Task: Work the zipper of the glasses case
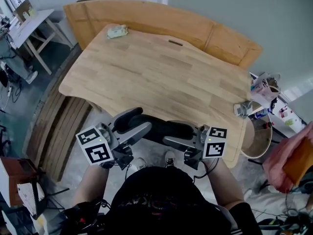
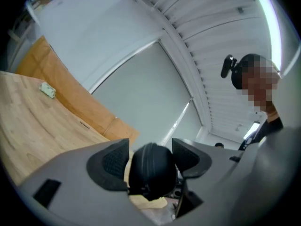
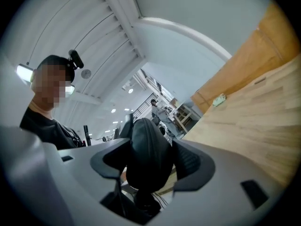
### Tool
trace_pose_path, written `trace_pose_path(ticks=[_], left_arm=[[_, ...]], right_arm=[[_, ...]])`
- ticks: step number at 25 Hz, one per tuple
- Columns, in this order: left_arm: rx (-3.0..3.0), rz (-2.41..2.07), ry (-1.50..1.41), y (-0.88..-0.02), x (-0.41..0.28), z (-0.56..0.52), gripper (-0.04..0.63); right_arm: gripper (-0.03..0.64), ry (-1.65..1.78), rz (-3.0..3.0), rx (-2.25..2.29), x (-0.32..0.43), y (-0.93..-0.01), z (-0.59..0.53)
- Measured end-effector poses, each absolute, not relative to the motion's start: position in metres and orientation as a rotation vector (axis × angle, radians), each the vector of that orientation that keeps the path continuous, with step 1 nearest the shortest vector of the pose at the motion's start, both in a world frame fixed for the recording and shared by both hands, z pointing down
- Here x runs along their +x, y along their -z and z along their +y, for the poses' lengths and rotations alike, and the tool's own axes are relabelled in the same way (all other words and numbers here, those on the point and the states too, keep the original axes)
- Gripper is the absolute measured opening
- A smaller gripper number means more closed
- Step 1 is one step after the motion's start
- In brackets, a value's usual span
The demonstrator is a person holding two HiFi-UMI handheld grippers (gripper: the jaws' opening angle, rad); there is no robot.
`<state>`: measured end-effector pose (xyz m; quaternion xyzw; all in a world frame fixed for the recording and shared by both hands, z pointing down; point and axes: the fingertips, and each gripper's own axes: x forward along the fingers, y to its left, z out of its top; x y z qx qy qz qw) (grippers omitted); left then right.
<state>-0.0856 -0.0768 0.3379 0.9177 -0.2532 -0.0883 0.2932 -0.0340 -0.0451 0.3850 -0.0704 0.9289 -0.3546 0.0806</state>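
The glasses case is a black, oblong shell with rounded ends and a smooth, faintly leathery skin. A thin seam runs lengthwise over its domed end; the zipper pull cannot be made out. It hangs level at the near edge of the wooden table, close to the person's chest.

The left gripper has one end of the case between its jaws, moderately wide, with the ribbed black pads set against its sides. The right gripper clasps the other end the same way, and the case fills the gap between its pads. Both jaw bodies are matte grey plastic.

The table top is pale wood in jointed strips with a curved outline. On it, toward its far side, lie a short dark slot and a small pale-green object. A curved wooden panel rises along the table's far edge.
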Motion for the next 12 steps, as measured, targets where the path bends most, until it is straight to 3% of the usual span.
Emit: trace_pose_path(ticks=[9, 12], left_arm=[[2.127, -0.841, 0.332, -0.381, -0.132, -0.098, 0.284], [2.152, -0.696, 0.174, -0.404, -0.106, -0.069, 0.2]], right_arm=[[0.287, 1.226, 2.564, -0.527, 0.034, -0.426, -0.086], [0.287, 1.212, 2.575, -0.74, 0.057, -0.451, -0.11]])
